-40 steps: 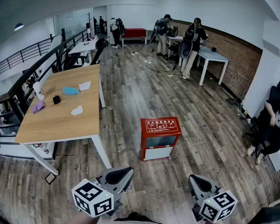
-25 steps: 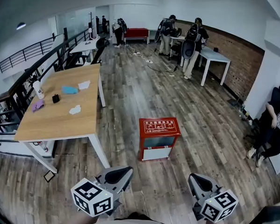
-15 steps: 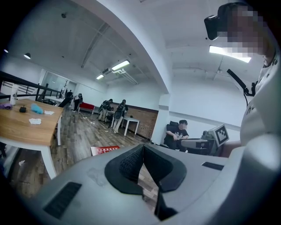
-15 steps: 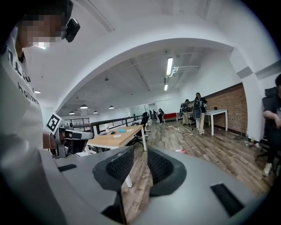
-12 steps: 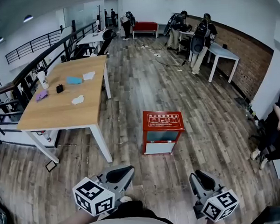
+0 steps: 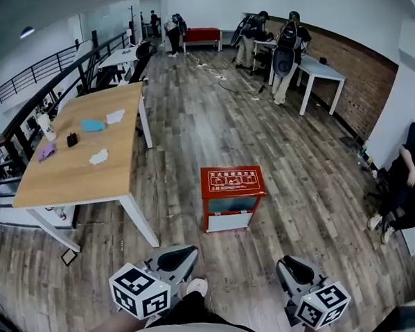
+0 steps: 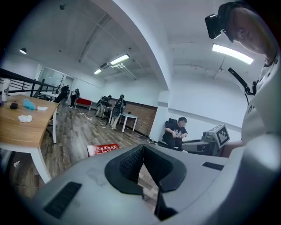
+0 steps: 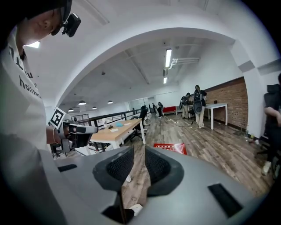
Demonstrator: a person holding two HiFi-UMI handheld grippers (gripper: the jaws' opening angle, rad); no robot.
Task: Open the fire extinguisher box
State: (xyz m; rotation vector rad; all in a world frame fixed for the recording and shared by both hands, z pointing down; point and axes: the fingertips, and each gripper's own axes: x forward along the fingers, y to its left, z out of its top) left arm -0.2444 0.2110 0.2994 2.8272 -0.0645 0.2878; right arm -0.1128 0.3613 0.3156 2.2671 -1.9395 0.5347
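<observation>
The red fire extinguisher box (image 6: 232,182) stands on the wooden floor with its lid down and a pale panel on its front. It also shows in the left gripper view as the box (image 7: 103,149) and in the right gripper view as the box (image 8: 170,148). My left gripper (image 6: 182,254) is held low, well short of the box. Its pads meet at the tips, so the left gripper (image 7: 143,147) is shut on nothing. My right gripper (image 6: 289,263) is also short of the box. Its jaws have just been opening, and the right gripper (image 8: 139,149) shows a narrow gap with nothing in it.
A long wooden table (image 6: 75,169) with small items stands left of the box, beside a black railing (image 6: 30,111). Several people (image 6: 283,41) stand by a white table (image 6: 320,70) at the back. A person (image 6: 407,186) sits at the right wall. My shoe (image 6: 198,286) shows between the grippers.
The view has swung slightly, and a shoe and a dark trouser leg have come into view between the grippers. Both grippers keep about the same places at the bottom of the view.
</observation>
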